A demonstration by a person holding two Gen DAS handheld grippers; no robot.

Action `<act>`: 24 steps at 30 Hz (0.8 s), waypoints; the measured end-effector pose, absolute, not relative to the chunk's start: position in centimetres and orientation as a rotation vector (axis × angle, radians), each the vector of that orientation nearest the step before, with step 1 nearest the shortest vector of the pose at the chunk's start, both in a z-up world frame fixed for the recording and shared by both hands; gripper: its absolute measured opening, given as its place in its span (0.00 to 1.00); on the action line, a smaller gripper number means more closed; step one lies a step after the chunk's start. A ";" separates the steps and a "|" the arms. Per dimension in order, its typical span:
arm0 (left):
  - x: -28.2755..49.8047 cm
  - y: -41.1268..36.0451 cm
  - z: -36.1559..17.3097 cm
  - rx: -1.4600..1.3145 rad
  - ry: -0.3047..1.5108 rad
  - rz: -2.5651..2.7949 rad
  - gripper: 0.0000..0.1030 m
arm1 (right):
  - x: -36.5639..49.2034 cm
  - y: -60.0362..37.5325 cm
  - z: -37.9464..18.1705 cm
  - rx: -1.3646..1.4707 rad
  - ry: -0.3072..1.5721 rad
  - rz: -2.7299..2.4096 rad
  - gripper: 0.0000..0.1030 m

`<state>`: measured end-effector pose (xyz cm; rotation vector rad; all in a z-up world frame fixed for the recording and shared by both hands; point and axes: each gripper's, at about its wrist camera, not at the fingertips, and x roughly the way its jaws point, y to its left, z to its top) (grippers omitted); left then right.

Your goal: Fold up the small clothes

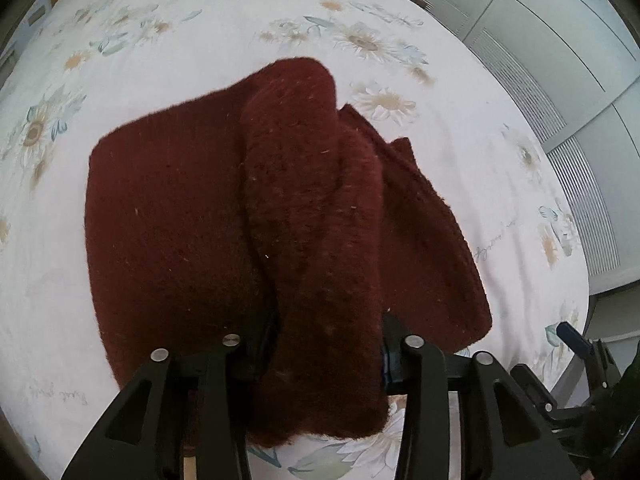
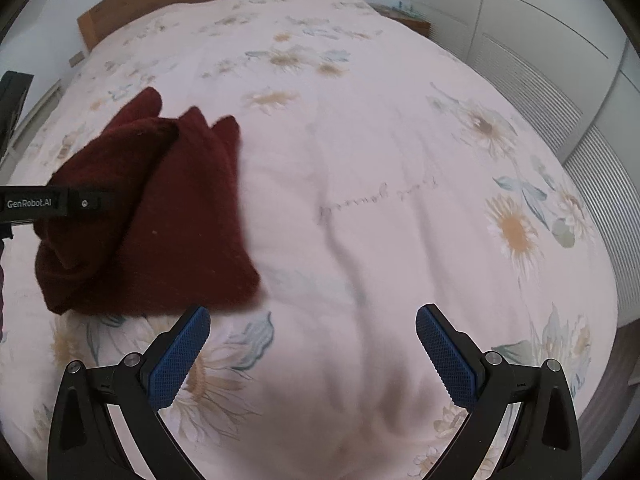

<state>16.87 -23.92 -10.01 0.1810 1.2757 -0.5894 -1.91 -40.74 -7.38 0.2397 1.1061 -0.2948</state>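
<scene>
garment (image 1: 208, 220) on bed (image 1: 200, 40), seems half folded | my left hand-held gripper (image 1: 324, 364) clamps its flap | right hand-held gripper (image 2: 312, 344) wide, holds nothing | I must lay flap flat

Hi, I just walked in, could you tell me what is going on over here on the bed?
A person with a handheld gripper in each hand is folding a dark red knitted garment on a floral bedsheet. The left gripper is clamped on a thick fold of the garment, holding it up over the rest, which lies partly folded on the sheet. The right gripper is open and holds nothing, positioned over bare sheet to the right of the garment.
</scene>
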 end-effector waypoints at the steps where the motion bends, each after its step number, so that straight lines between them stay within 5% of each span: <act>1: 16.9 -23.9 -10.0 0.180 1.278 -0.586 0.36 | -2.0 -40.9 -7.6 0.243 1.111 -0.301 1.00; 7: 16.6 -24.1 -9.6 0.209 1.265 -0.568 0.43 | -2.3 -41.3 -7.9 0.265 1.117 -0.311 1.00; 14: 16.2 -24.1 -7.9 0.179 1.236 -0.584 0.91 | -2.4 -41.2 -7.4 0.254 1.116 -0.308 1.00; 18: 16.0 -22.0 -5.8 0.137 1.219 -0.606 0.99 | -2.2 -41.0 -6.7 0.252 1.109 -0.299 1.00; 24: 16.6 -18.9 -2.9 0.066 1.187 -0.591 0.99 | -0.5 -39.4 -3.5 0.201 1.063 -0.247 1.00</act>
